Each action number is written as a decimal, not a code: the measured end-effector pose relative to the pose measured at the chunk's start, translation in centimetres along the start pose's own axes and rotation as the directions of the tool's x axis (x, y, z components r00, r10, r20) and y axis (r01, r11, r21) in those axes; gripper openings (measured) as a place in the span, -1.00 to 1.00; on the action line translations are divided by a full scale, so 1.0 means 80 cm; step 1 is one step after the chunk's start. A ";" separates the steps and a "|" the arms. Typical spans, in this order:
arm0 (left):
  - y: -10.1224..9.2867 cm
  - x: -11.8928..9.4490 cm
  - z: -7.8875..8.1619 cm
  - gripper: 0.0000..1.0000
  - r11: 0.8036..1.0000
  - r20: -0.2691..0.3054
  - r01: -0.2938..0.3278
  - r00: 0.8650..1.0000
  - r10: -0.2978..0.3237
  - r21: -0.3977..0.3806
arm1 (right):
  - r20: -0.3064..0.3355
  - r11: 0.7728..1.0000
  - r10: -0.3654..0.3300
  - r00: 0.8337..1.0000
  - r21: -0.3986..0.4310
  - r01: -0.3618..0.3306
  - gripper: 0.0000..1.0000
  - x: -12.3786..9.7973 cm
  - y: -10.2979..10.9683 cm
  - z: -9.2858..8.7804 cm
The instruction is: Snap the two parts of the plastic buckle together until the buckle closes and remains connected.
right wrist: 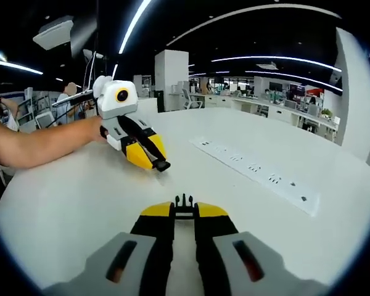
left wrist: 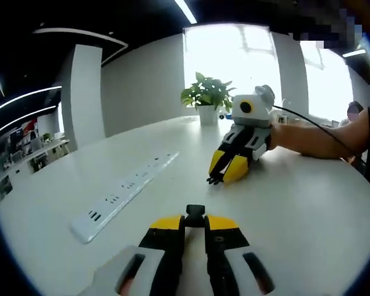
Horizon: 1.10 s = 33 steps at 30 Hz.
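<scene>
Both grippers are pinched nearly closed, each holding one half of the small black plastic buckle at its yellow tips. In the left gripper view, the left gripper (left wrist: pixel 195 221) clamps the socket half of the black plastic buckle (left wrist: pixel 195 213), a squarish piece sticking out past the jaws. In the right gripper view, the right gripper (right wrist: pixel 184 209) clamps the pronged half of the buckle (right wrist: pixel 184 201), its thin prongs pointing forward. Both halves are held above the round white table (right wrist: pixel 80 197), just to one side of the long white power strip (left wrist: pixel 124 193) and still well apart from each other.

By its look the buckle is light, stiff and slick, and the prongs seem the weak part. Each half is best held by its flat rear body, leaving prongs and socket mouth free. Mating will likely need square alignment, since a skewed push could twist a half in the jaws.

A green potted plant (left wrist: pixel 208 98) stands beyond the power strip.
</scene>
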State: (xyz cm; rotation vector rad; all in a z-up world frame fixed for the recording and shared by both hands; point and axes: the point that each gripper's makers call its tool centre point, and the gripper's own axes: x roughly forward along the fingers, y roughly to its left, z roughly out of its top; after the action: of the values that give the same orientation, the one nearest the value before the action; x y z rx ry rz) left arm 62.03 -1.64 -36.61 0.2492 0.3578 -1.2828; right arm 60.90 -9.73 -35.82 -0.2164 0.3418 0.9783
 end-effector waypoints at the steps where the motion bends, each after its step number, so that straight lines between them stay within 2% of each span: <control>1: -0.001 0.000 0.000 -0.79 1.000 0.000 0.005 1.000 -0.005 -0.006 | -0.002 1.000 -0.003 1.000 0.001 0.003 -0.78 -0.001 0.001 -0.001; 5: 0.001 -0.001 -0.003 -0.79 1.000 -0.004 -0.008 1.000 0.008 -0.010 | 0.002 1.000 -0.018 1.000 -0.015 0.018 -0.78 -0.003 -0.001 -0.001; 13: -0.003 -0.009 0.007 -0.79 1.000 0.023 -0.009 1.000 0.009 -0.018 | 0.024 0.999 -0.036 0.999 -0.035 0.036 -0.78 -0.009 -0.006 0.007; 17: -0.010 -0.012 0.013 -0.80 1.000 0.025 0.017 1.000 -0.017 -0.005 | 0.039 0.999 -0.029 0.999 -0.031 0.030 -0.78 -0.017 -0.006 0.015; 20: -0.016 -0.015 0.022 -0.80 0.999 0.047 0.035 0.998 -0.035 -0.003 | 0.042 1.000 0.002 0.999 -0.029 -0.001 -0.78 -0.023 0.004 0.024; 25: -0.020 -0.023 0.031 -0.80 0.998 0.052 0.055 0.997 -0.054 -0.009 | 0.057 0.999 0.009 0.998 -0.045 -0.006 -0.78 -0.031 0.012 0.038; 29: -0.021 -0.026 0.039 -0.80 0.998 0.051 0.055 0.997 -0.054 -0.026 | 0.064 0.999 0.006 0.998 -0.055 -0.003 -0.78 -0.031 0.014 0.042; 31: -0.021 -0.025 0.037 -0.80 0.998 0.034 0.054 0.998 -0.053 -0.024 | 0.069 0.998 0.013 0.998 -0.063 -0.009 -0.78 -0.031 0.015 0.044; 33: -0.020 -0.024 0.035 -0.80 0.999 0.018 0.041 0.999 -0.041 -0.015 | 0.049 0.998 0.008 0.999 -0.063 -0.005 -0.79 -0.030 0.015 0.041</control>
State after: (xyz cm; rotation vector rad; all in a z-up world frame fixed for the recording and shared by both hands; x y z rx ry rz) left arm 60.34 -1.45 -33.22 0.2182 0.3591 -1.3212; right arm 59.29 -9.81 -31.89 -0.2483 0.2672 1.0005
